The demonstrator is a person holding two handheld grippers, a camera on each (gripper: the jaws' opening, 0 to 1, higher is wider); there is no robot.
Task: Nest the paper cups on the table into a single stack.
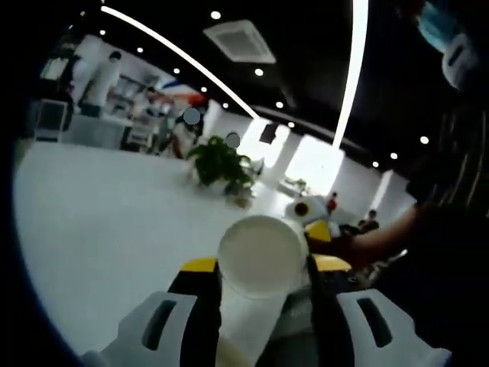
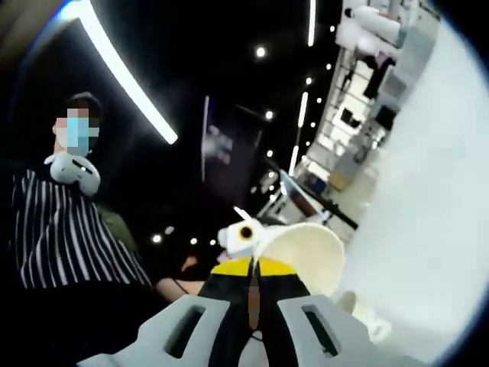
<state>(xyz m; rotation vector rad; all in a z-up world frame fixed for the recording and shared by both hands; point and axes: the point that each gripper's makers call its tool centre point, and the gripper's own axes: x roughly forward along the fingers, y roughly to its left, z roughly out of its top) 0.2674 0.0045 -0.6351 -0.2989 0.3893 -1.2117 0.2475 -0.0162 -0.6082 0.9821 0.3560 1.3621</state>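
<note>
My left gripper (image 1: 260, 287) is shut on a white paper cup (image 1: 260, 256), held lengthwise between the yellow-tipped jaws with its round base facing away from the camera. Just right of that base is the right gripper's yellow and white tip (image 1: 319, 228). In the right gripper view, my right gripper (image 2: 252, 284) has its jaws pressed together on the rim of a cream-lined paper cup (image 2: 309, 256), whose open mouth faces the camera. Both cups are held up above the white table (image 1: 107, 222). I cannot tell whether the two cups touch.
The white table (image 2: 428, 191) stretches wide under both grippers. A potted plant (image 1: 221, 164) stands at its far side. A pale blurred shape (image 2: 368, 319) lies on the table beside the right jaws. A person in a striped top (image 2: 61, 237) is close by, with an arm (image 1: 382, 237) reaching in.
</note>
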